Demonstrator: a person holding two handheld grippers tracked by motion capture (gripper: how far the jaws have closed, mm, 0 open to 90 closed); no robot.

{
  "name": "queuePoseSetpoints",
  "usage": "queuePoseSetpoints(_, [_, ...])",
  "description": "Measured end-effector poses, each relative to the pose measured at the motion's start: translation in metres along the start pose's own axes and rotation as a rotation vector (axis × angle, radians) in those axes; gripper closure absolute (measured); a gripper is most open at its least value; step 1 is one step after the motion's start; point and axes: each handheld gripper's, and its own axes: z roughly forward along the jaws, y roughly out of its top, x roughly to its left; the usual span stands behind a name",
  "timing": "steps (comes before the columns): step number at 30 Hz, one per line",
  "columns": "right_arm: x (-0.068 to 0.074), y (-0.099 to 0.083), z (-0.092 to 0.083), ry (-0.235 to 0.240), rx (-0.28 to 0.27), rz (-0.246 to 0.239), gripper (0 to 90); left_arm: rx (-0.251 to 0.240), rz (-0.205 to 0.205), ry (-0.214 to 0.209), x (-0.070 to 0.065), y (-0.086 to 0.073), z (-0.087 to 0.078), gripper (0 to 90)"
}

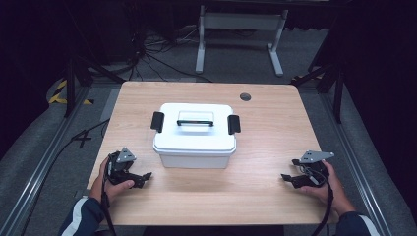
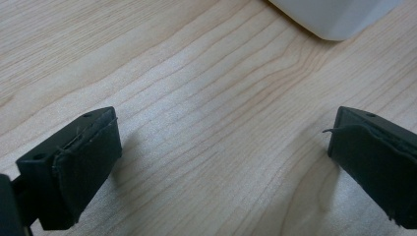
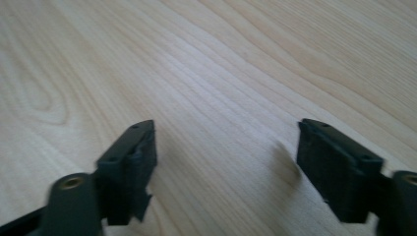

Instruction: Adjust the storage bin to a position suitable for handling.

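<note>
Wooden table [image 1: 265,147], white lidded box [image 1: 194,135] ahead of and between both grippers, left gripper [image 1: 143,178] gaping and empty, right gripper [image 1: 288,169] likewise spread, holding nothing

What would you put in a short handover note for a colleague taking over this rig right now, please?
Left claw: open, nothing between its jaws, low over the wooden table near the white storage box's front-left corner.
Right claw: open, holding nothing, to the box's front right and well clear of it.
Box: mid-table, white lid on, left latch and right latch down against its ends, the lid's carry handle lying flat.
Done: nothing visible; the box is untouched.
Left: everything, probably starting with the latches.
</note>
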Motion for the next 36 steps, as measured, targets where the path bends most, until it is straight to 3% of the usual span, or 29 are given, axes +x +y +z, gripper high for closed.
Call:
queuePoseSetpoints(8, [0.002,0.016,-0.009,0.005,-0.014,-0.044,30.7,0.0,0.001,-0.001,0.0,0.0,0.0,0.1])
queuePoseSetpoints(11, [0.002,0.025,-0.014,-0.001,-0.007,-0.07,38.4,0.0,0.001,-0.001,0.0,0.0,0.0,0.1])
queuePoseSetpoints(17, [0.004,0.04,-0.022,-0.009,-0.024,-0.089,38.4,0.001,-0.005,-0.004,0.0,0.0,0.0,0.1])
queuePoseSetpoints(24, [0.004,0.072,-0.034,-0.008,-0.053,-0.132,38.0,0.0,0.001,-0.001,0.0,0.0,0.0,0.1])
queuePoseSetpoints(31, [0.008,0.108,-0.043,-0.014,-0.055,-0.207,38.3,0.001,-0.004,-0.004,0.0,0.0,0.0,0.2])
queuePoseSetpoints(36, [0.012,0.127,-0.047,0.01,-0.071,-0.233,38.3,0.001,-0.004,-0.004,0.0,0.0,0.0,0.1])
